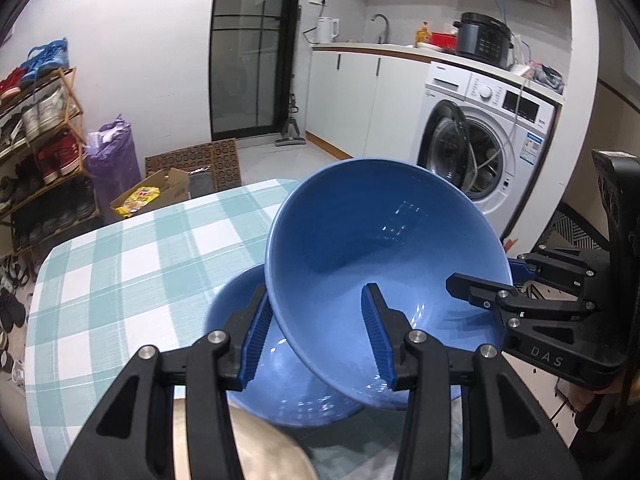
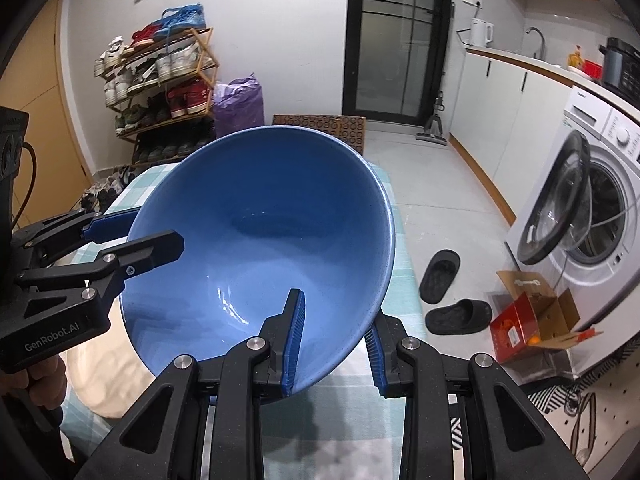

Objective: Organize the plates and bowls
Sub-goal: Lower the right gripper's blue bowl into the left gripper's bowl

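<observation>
The tilted blue bowl (image 1: 384,272) fills the near right part of the table (image 1: 132,264), leaning over a second bowl (image 1: 280,384). The right gripper (image 2: 332,340) flanks its right rim. The table's far left corner lies bare checked cloth.

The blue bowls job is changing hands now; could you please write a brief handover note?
Left gripper: fingers straddle the rim of the tilted glossy blue ceramic bowl.
Right gripper: fingers straddle the opposite rim of the same bowl; firmness of either grip is unclear.
A second blue bowl sits beneath it on the green-checked tablecloth.
A beige plate lies nearby.
Done: upper bowl is over the lower.
Left: seat and release.
</observation>
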Demonstrator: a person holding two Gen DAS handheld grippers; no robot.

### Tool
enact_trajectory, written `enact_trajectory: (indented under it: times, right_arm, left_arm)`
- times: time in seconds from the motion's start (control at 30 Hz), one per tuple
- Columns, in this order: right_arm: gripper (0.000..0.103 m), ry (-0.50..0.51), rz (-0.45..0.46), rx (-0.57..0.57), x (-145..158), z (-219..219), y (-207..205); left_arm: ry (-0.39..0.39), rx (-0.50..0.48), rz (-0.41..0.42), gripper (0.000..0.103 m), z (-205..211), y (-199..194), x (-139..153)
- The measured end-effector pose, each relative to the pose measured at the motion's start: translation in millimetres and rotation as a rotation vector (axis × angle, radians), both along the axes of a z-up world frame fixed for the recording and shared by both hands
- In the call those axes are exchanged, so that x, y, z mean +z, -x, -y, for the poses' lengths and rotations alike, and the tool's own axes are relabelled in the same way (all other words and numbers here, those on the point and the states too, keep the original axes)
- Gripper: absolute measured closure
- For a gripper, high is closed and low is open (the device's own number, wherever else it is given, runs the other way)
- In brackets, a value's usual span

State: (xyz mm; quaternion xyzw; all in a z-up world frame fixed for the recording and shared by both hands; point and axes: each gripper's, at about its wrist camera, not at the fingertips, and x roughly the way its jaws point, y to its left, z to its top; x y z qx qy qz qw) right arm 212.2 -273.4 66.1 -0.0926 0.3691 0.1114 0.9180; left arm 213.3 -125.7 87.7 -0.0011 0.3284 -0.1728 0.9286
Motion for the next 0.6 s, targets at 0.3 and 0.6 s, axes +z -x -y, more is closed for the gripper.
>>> enact_trajectory:
  times: [0.3, 0.6]
  right_arm:
    - [0.074, 0.012, -0.036, 0.053, -15, -39, -16]
    - [0.074, 0.027, -0.089, 0.081, -39, -67, -32]
  left_arm:
    - [0.001, 0.066, -0.016, 0.058, -28, 0, -9]
    - [-0.001, 0.096, -0.054, 0.058, -42, -5, -24]
